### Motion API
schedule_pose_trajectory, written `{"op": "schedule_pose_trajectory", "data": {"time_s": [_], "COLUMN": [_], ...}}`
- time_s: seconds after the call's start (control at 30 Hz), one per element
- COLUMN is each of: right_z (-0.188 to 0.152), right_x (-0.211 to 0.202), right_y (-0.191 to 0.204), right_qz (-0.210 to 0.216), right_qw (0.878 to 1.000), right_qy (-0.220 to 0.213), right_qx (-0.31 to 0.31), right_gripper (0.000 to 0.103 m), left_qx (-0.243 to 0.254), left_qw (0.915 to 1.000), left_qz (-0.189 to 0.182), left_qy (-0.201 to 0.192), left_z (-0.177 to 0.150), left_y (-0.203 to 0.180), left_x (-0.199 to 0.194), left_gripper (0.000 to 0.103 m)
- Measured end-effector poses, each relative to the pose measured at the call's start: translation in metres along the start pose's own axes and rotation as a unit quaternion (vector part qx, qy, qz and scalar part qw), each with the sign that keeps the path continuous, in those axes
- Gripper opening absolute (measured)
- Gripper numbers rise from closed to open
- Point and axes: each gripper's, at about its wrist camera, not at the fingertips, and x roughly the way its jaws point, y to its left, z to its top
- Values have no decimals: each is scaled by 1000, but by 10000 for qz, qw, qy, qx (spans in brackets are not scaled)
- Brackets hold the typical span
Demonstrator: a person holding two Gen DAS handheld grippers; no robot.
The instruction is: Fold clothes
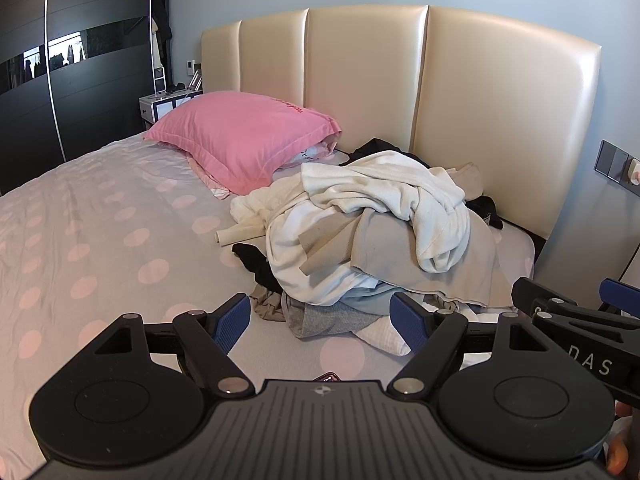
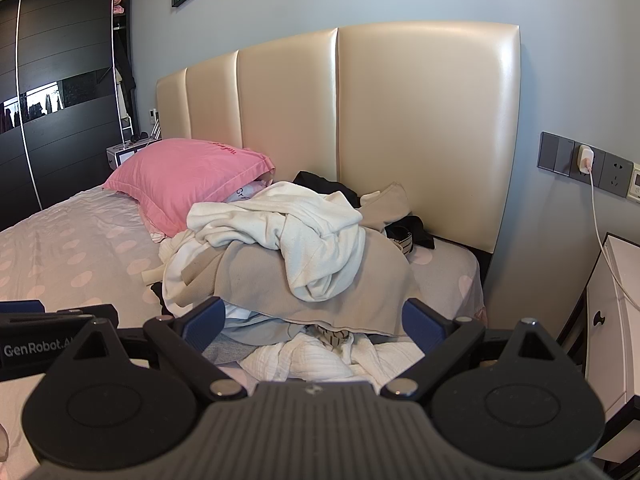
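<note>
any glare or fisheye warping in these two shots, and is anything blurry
Left wrist view: the headboard bows into a curve, with soft sheen on its panels; the clothes pile is sharp. Right wrist view: the same sheen on the headboard, the wardrobe lines bend, the corners go dark, and nothing is visibly blurred.

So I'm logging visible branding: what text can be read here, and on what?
"DAS": on the right claw body, cut off by the left wrist view's edge.
"GenRobot.A", cut off: on the left claw body.
Red embroidery on the pink pillow: too blurred to read.
</note>
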Motion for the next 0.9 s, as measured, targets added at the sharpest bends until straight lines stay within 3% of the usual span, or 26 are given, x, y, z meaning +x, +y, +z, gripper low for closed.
{"op": "schedule_pose_trajectory", "data": {"time_s": [0.9], "right_z": [-1], "right_x": [2], "right_y": [1], "right_qz": [-18], "right_qw": [10000], "right_qy": [-14], "right_qx": [-30], "right_gripper": [96], "left_qx": [-62], "left_qw": [10000], "left_qz": [-7], "left_qy": [57], "left_z": [-4], "left_y": [3], "left_x": [1], "left_gripper": [76]}}
